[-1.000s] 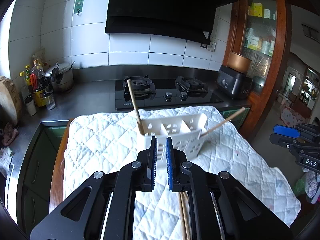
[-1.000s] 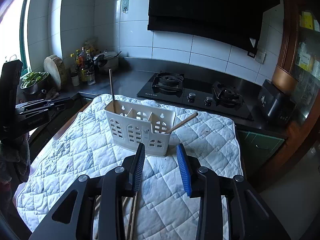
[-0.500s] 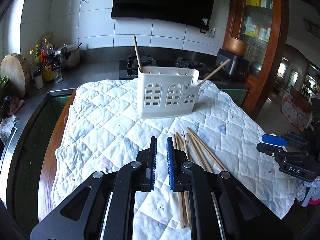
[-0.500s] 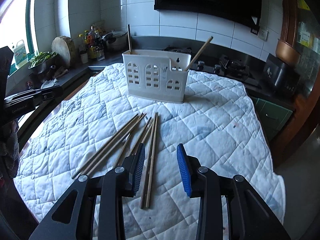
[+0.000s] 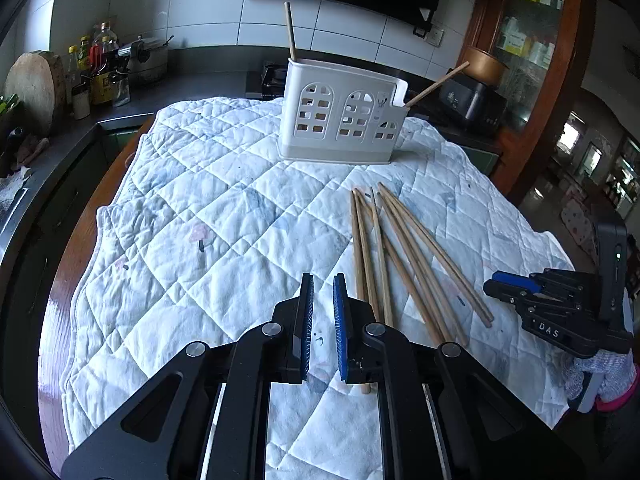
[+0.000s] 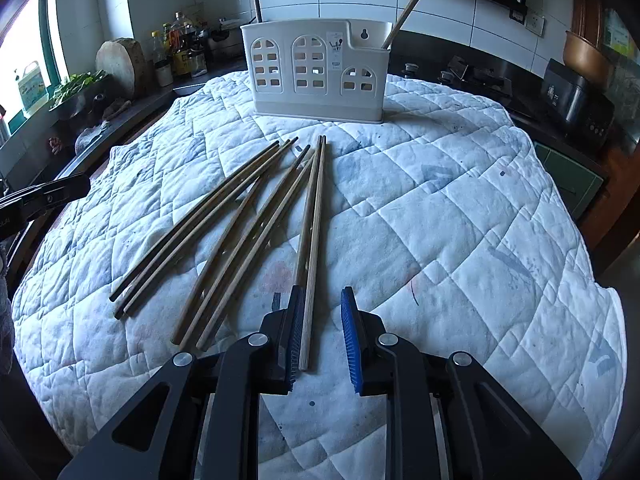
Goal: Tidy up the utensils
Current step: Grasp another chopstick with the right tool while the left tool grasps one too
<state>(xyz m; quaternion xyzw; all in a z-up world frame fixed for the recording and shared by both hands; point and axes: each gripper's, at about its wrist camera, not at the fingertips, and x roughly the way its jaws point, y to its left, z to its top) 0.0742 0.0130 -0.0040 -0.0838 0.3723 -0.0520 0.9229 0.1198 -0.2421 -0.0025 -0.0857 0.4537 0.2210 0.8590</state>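
Observation:
A white slotted utensil holder (image 5: 340, 120) (image 6: 316, 72) stands upright at the far side of the quilted cloth (image 5: 200, 200). One chopstick (image 5: 290, 32) stands in its left end and another (image 5: 438, 84) leans out of its right end. Several loose chopsticks (image 5: 404, 256) (image 6: 240, 216) lie fanned on the cloth. My right gripper (image 6: 322, 292) (image 5: 504, 280) is low over the near ends of the rightmost pair (image 6: 314, 220). Its jaws are closing, the left pad beside the sticks and the right pad apart. My left gripper (image 5: 323, 280) (image 6: 60, 190) is shut and empty, just left of the fan.
A gas hob (image 6: 472, 76) and a black appliance (image 6: 572, 96) stand behind the cloth. Bottles (image 5: 96, 76), a pot and a round wooden board (image 5: 36, 84) line the left counter. A wooden cabinet (image 5: 532, 40) rises at the right. The cloth's edge drops off on the near side.
Both grippers have come down and back from above the holder to just over the cloth. The right jaws have narrowed around the near ends of two chopsticks. The left stayed shut.

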